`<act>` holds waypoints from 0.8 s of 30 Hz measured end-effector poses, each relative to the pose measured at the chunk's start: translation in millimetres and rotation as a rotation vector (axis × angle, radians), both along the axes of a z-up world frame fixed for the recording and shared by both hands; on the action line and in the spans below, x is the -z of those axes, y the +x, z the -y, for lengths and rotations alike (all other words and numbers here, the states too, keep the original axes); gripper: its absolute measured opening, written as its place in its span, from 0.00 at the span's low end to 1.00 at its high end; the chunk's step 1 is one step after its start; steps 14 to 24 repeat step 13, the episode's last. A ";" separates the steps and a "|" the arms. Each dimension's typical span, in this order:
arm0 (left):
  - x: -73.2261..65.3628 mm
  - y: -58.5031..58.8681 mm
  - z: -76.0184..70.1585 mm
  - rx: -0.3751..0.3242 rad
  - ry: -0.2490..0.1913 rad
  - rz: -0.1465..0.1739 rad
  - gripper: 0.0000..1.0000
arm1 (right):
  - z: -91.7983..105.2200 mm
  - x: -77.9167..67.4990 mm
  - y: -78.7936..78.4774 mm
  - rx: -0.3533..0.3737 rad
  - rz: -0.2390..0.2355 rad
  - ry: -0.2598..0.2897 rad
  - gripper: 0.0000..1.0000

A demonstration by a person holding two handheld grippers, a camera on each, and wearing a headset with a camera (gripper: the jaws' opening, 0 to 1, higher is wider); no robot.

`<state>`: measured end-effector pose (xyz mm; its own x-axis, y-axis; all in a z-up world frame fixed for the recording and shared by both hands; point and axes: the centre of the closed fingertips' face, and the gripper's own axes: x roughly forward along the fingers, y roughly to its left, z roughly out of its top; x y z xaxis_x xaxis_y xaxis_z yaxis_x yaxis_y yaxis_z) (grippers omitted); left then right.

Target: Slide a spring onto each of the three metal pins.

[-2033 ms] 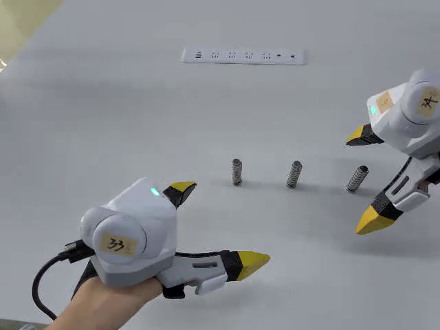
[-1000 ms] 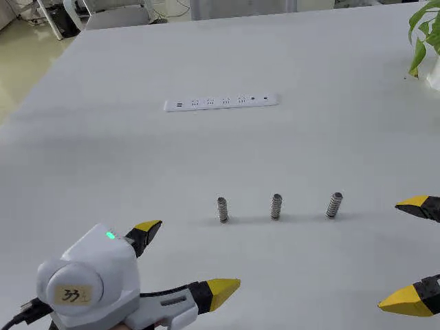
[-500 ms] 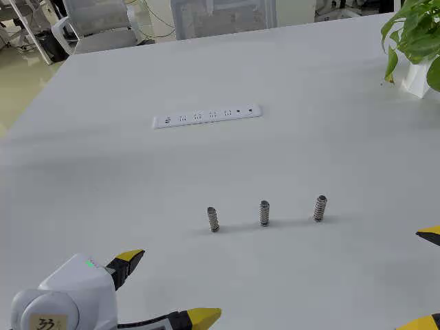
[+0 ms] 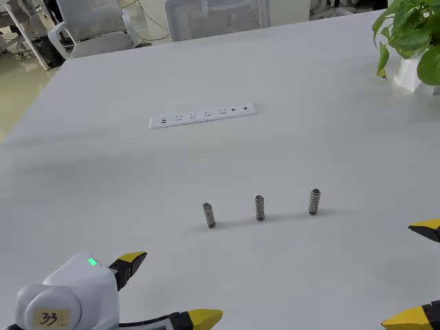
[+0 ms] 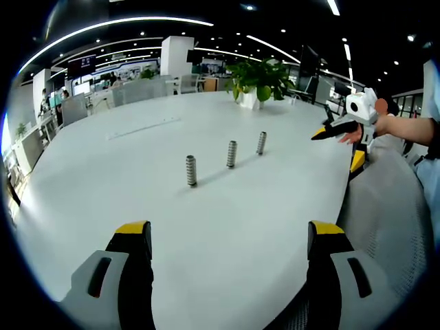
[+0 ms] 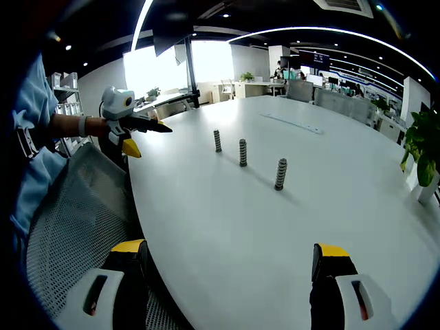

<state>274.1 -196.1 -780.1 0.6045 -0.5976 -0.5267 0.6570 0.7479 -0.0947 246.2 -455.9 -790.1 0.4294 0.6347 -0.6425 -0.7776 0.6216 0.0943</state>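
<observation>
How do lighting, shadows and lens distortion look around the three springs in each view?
Head view: even soft light, sharp, the springs cast only faint shadows on the white table. Left gripper view: strong fisheye bend curves the table edge, ceiling light strips streak overhead, springs small yet crisp. Right gripper view: same bend, a bright panel at the back is blown out.

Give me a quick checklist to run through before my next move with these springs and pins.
1. Left spring standing upright on its pin: ok.
2. Middle spring upright on its pin: ok.
3. Right spring upright on its pin: ok.
4. Left gripper jaws open, holding nothing: ok.
5. Right gripper jaws open, holding nothing, apart from the springs: ok.
6. All three pushed fully down: cannot tell, too small.
</observation>
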 end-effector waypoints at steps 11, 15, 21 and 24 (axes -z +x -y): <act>1.9 -3.9 5.6 0.002 -0.017 -0.008 0.92 | -2.3 2.1 0.1 -0.004 -0.011 0.008 0.99; 2.2 -5.5 7.4 0.005 -0.018 -0.009 0.92 | -4.5 2.6 -0.2 -0.005 -0.013 0.013 0.99; 2.2 -5.5 7.4 0.005 -0.018 -0.009 0.92 | -4.5 2.6 -0.2 -0.005 -0.013 0.013 0.99; 2.2 -5.5 7.4 0.005 -0.018 -0.009 0.92 | -4.5 2.6 -0.2 -0.005 -0.013 0.013 0.99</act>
